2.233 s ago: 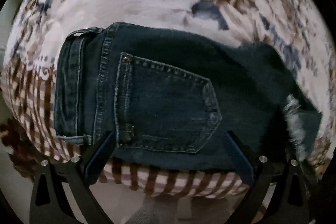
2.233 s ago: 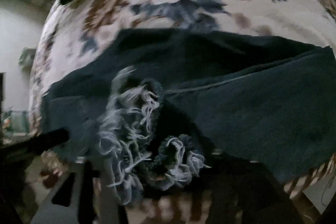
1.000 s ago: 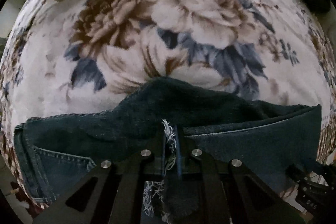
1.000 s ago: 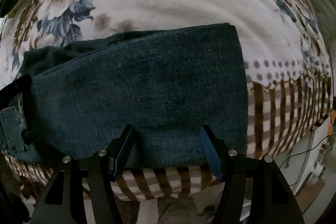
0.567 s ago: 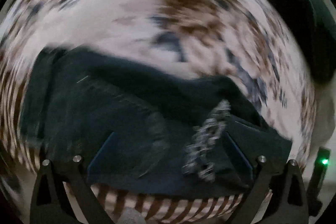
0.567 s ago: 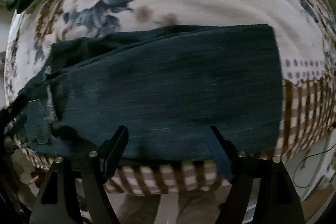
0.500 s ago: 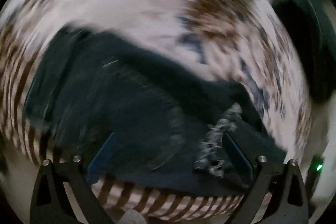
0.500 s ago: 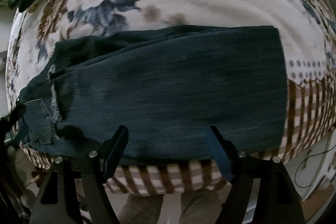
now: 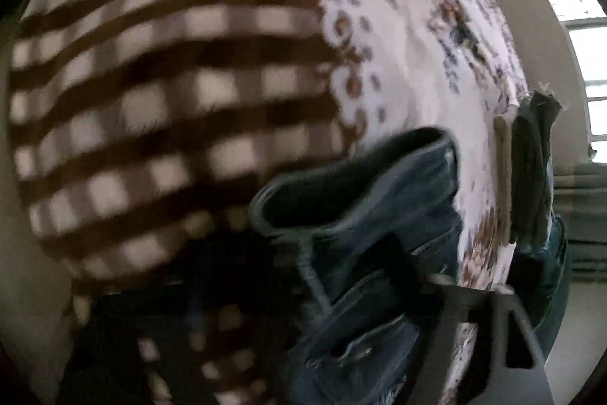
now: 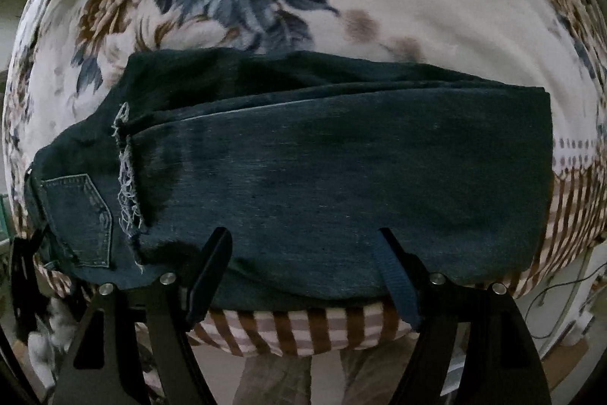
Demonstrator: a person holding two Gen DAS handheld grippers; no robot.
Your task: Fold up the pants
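Pants (image 10: 322,177) folded, long axis left-right, waistband left; right gripper (image 10: 303,276) released; left gripper (image 9: 341,310) state unclear.

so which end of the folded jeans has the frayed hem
The left end in the right wrist view: the frayed hem lies there beside the back pocket. The right end of the jeans is only a smooth fold.
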